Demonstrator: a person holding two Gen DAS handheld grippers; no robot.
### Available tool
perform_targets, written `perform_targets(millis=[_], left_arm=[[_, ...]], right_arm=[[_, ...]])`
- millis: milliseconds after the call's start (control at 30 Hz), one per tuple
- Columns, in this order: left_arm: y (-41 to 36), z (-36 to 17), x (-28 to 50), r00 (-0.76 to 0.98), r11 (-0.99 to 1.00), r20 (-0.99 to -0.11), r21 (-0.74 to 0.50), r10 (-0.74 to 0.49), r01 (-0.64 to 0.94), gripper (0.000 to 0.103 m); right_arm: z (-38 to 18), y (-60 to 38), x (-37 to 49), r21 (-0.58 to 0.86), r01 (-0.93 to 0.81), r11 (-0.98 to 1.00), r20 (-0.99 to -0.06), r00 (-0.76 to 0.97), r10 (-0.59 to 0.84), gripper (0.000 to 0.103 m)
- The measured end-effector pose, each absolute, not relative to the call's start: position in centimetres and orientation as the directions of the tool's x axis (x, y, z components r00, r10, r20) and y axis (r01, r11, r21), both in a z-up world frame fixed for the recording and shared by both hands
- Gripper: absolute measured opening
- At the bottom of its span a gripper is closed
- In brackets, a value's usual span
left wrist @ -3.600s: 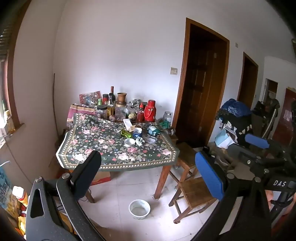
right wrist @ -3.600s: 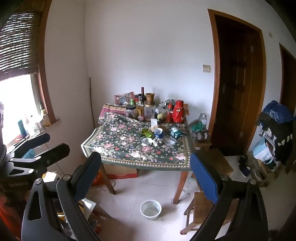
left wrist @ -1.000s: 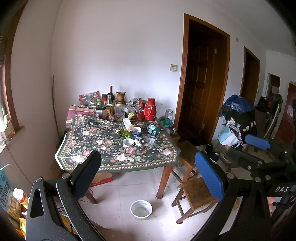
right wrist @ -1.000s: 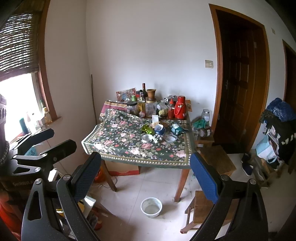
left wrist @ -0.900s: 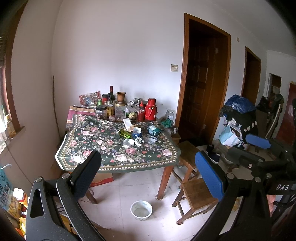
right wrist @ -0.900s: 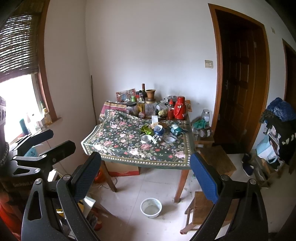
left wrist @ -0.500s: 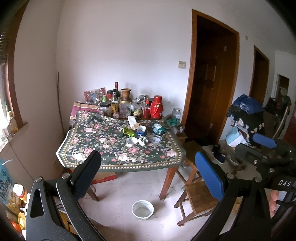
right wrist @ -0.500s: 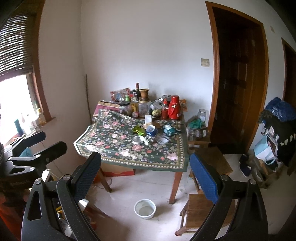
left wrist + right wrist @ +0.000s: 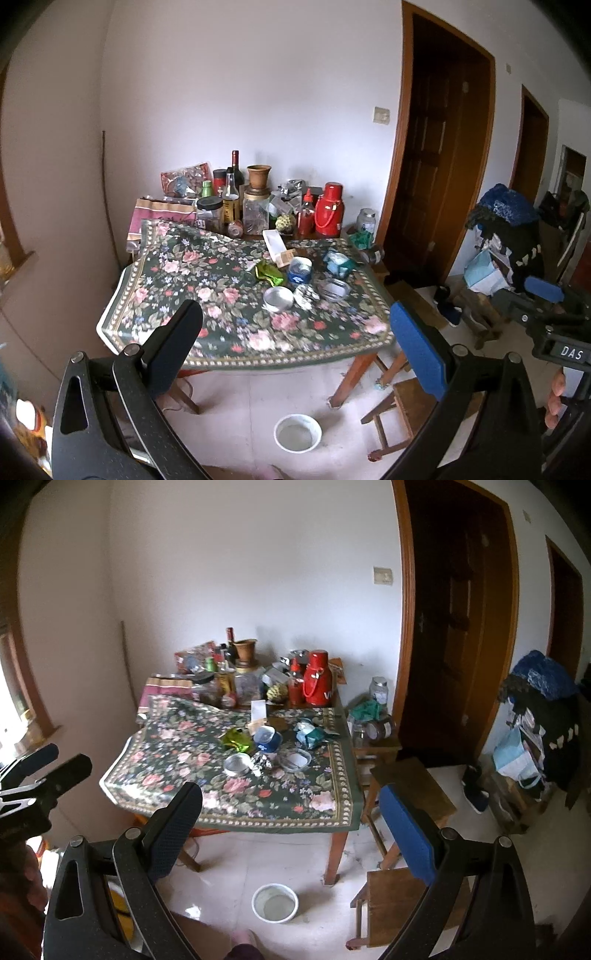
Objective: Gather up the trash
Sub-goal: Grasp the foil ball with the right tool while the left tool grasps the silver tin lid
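A table with a floral cloth [image 9: 207, 295] [image 9: 280, 797] stands against the far wall. On it lie a green wrapper [image 9: 269, 274] [image 9: 236, 738], a crumpled silver wrapper [image 9: 306, 294] [image 9: 261, 763], a teal crumpled bag [image 9: 337, 260] [image 9: 312, 734], a blue cup [image 9: 300, 268] [image 9: 269, 739], a round tin [image 9: 279, 298] [image 9: 237, 765] and a glass ashtray [image 9: 334, 288] [image 9: 294, 759]. My left gripper [image 9: 295, 350] is open and empty, well short of the table. My right gripper [image 9: 291, 827] is open and empty too.
Bottles, jars and a red thermos [image 9: 330, 214] [image 9: 317, 682] crowd the table's back. A white bowl [image 9: 297, 432] [image 9: 274, 902] sits on the floor. Wooden stools [image 9: 410, 410] [image 9: 410, 786] stand to the right. Dark doors [image 9: 436, 155] and a pile of bags [image 9: 535, 716] lie right.
Both grippers have moved closer to the table, which now looks larger. Both stay open and empty.
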State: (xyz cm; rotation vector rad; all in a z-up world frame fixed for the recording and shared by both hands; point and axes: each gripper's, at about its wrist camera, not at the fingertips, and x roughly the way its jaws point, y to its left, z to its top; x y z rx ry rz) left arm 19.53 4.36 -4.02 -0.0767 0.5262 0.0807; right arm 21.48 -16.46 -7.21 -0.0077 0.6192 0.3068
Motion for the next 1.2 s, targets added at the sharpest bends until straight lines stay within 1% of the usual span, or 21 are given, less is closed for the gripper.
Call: perform_targets(millis=[200, 267, 300, 400, 533, 633, 800, 967, 1000, 1067, 1133, 1167, 1200], left_arm=[[8.7, -4.5, 26.7, 0.839, 0.998, -0.543, -0.041, 0.011, -0.039, 0.102], [10.0, -5.1, 29.0, 0.828, 0.999, -0.561, -0.033, -0.007, -0.013, 0.099], [10.5, -5.5, 30.1, 0.822, 0.999, -0.569, -0.034, -0.016, -0.004, 0.096], [12.0, -7.0, 33.1, 0.800, 0.999, -0.600, -0.042, -0.032, 0.009, 0.094], [13.3, -10.0, 36.6, 0.748, 0.998, -0.662, -0.067, -0.052, 0.010, 0.089], [13.8, -12.4, 38.8, 0.703, 0.996, -0.708, -0.086, -0.070, 0.012, 0.088], [14.3, -16.2, 42.2, 0.626, 0.996, -0.778, -0.087, -0.055, -0.021, 0.088], [14.8, -19.5, 45.4, 0.563, 0.986, -0.826, -0.115, -0.027, -0.121, 0.087], [14.8, -20.0, 45.9, 0.550, 0.983, -0.835, -0.119, -0.024, -0.139, 0.084], [14.8, -21.5, 47.3, 0.520, 0.977, -0.854, -0.122, -0.015, -0.173, 0.079], [14.8, -22.6, 48.4, 0.494, 0.974, -0.869, -0.123, -0.013, -0.191, 0.070], [14.7, -23.6, 49.3, 0.473, 0.970, -0.881, -0.129, -0.017, -0.206, 0.068], [14.8, -24.2, 49.9, 0.459, 0.967, -0.888, -0.137, -0.023, -0.216, 0.062]], right_arm=[[-8.1, -12.8, 26.7, 0.094, -0.225, 0.970, -0.628, 0.743, 0.233, 0.096], [-8.7, -11.7, 28.1, 0.098, -0.206, 0.974, -0.645, 0.732, 0.220, 0.096], [-9.1, -11.2, 29.0, 0.103, -0.198, 0.975, -0.657, 0.722, 0.216, 0.096], [-10.5, -9.5, 31.2, 0.125, -0.188, 0.974, -0.690, 0.689, 0.222, 0.096], [-13.3, -7.8, 34.2, 0.141, -0.199, 0.970, -0.749, 0.620, 0.236, 0.096], [-15.2, -6.7, 36.4, 0.151, -0.218, 0.964, -0.788, 0.562, 0.251, 0.096], [-18.7, -5.1, 41.0, 0.187, -0.252, 0.950, -0.837, 0.465, 0.288, 0.095], [-22.1, -3.8, 46.2, 0.268, -0.293, 0.918, -0.863, 0.351, 0.364, 0.095], [-22.7, -3.6, 46.9, 0.276, -0.298, 0.914, -0.867, 0.333, 0.370, 0.095], [-24.0, -3.2, 48.7, 0.297, -0.314, 0.902, -0.875, 0.288, 0.388, 0.092], [-25.4, -2.7, 50.4, 0.305, -0.331, 0.893, -0.885, 0.248, 0.394, 0.090], [-26.2, -2.5, 51.2, 0.304, -0.340, 0.890, -0.891, 0.230, 0.392, 0.090], [-26.8, -2.5, 51.7, 0.303, -0.345, 0.888, -0.895, 0.217, 0.389, 0.089]])
